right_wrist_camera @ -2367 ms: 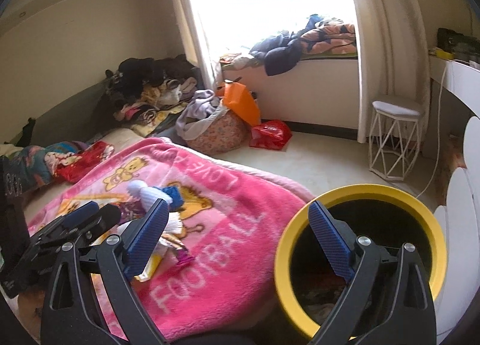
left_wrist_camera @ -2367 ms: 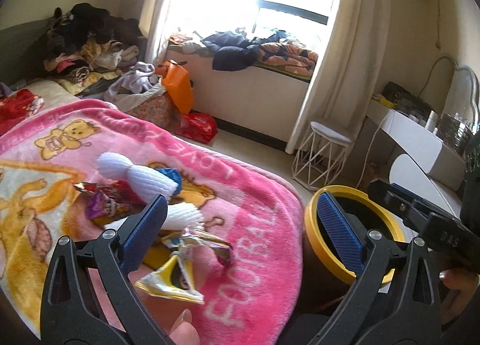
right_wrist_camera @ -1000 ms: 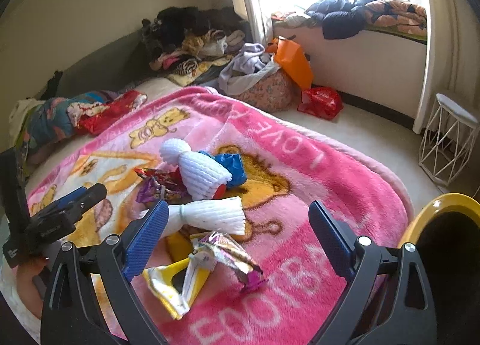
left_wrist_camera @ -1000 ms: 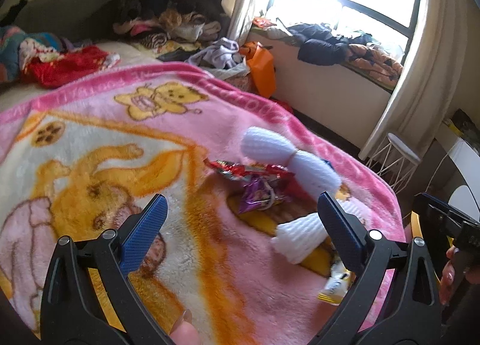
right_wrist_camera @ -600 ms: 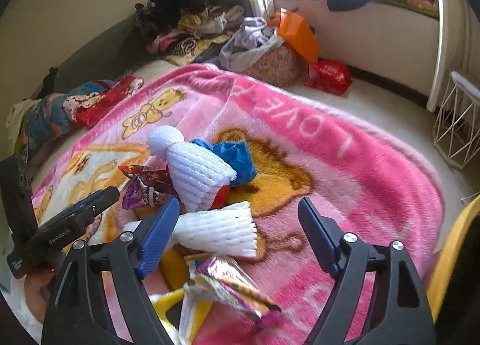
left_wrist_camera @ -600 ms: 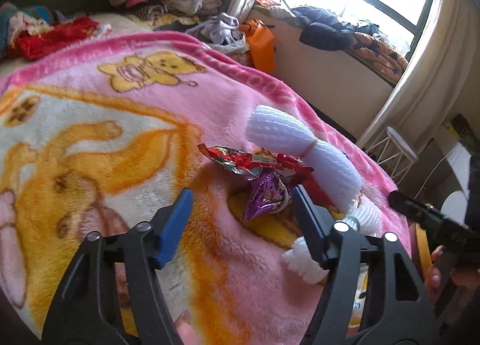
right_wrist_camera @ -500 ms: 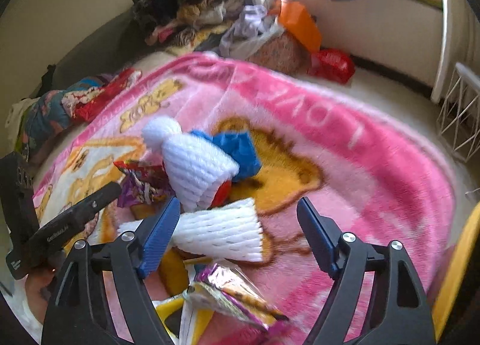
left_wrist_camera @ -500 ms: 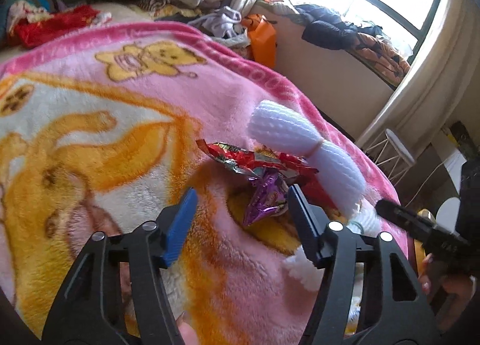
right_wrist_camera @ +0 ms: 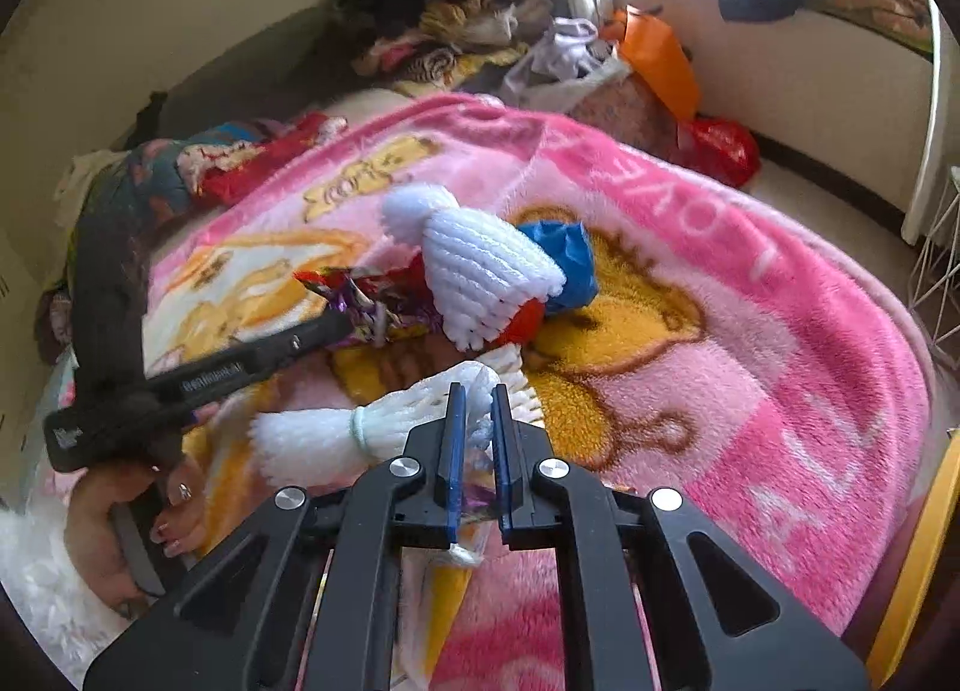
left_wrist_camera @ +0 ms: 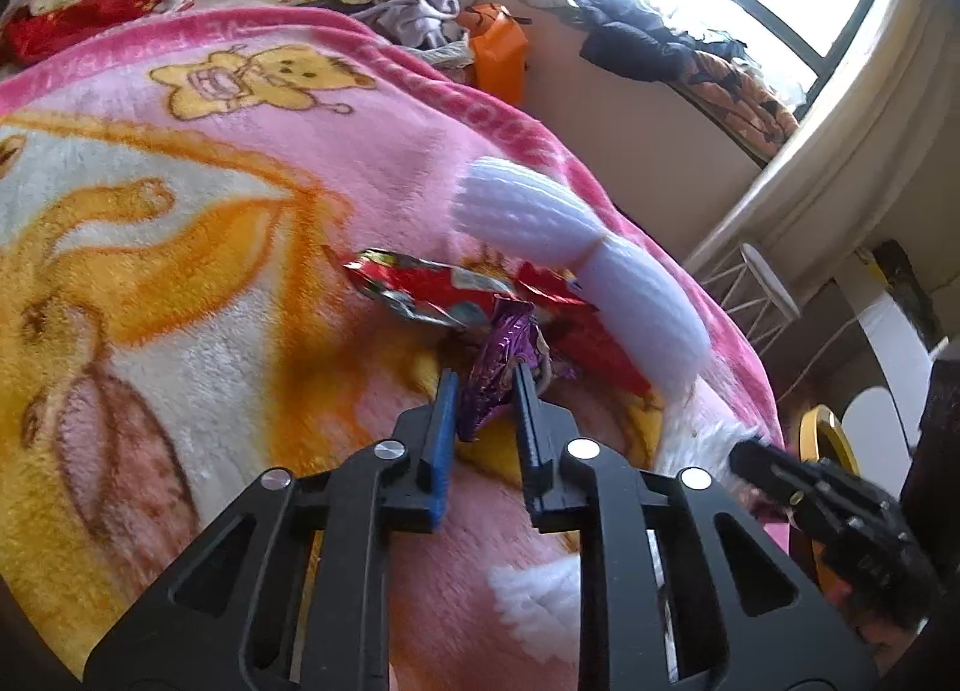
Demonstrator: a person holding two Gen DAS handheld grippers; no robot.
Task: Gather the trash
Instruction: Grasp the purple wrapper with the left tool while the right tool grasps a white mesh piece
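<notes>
Trash lies in a heap on a pink cartoon blanket (left_wrist_camera: 252, 150). My left gripper (left_wrist_camera: 483, 385) is shut on a purple foil wrapper (left_wrist_camera: 501, 361), which lies beside a red foil wrapper (left_wrist_camera: 420, 286) and a white foam fruit net (left_wrist_camera: 576, 265). My right gripper (right_wrist_camera: 477, 397) is shut on a second white foam net (right_wrist_camera: 384, 421), tied in the middle with a band. The other foam net (right_wrist_camera: 474, 271) lies just beyond it, on a blue bag (right_wrist_camera: 564, 259) and a red piece. The left gripper shows in the right wrist view (right_wrist_camera: 336, 325) at the wrappers.
A yellow-rimmed bin (left_wrist_camera: 825, 439) stands off the blanket's right edge (right_wrist_camera: 924, 559). Piled clothes (right_wrist_camera: 456, 24) lie beyond the bed. An orange bag (right_wrist_camera: 660, 60), a red bag (right_wrist_camera: 720, 147) and a white wire stool (left_wrist_camera: 762, 295) stand on the floor by the window bench.
Both grippers moved down to the heap and went from wide open to shut, the left on the purple wrapper, the right on the near foam net.
</notes>
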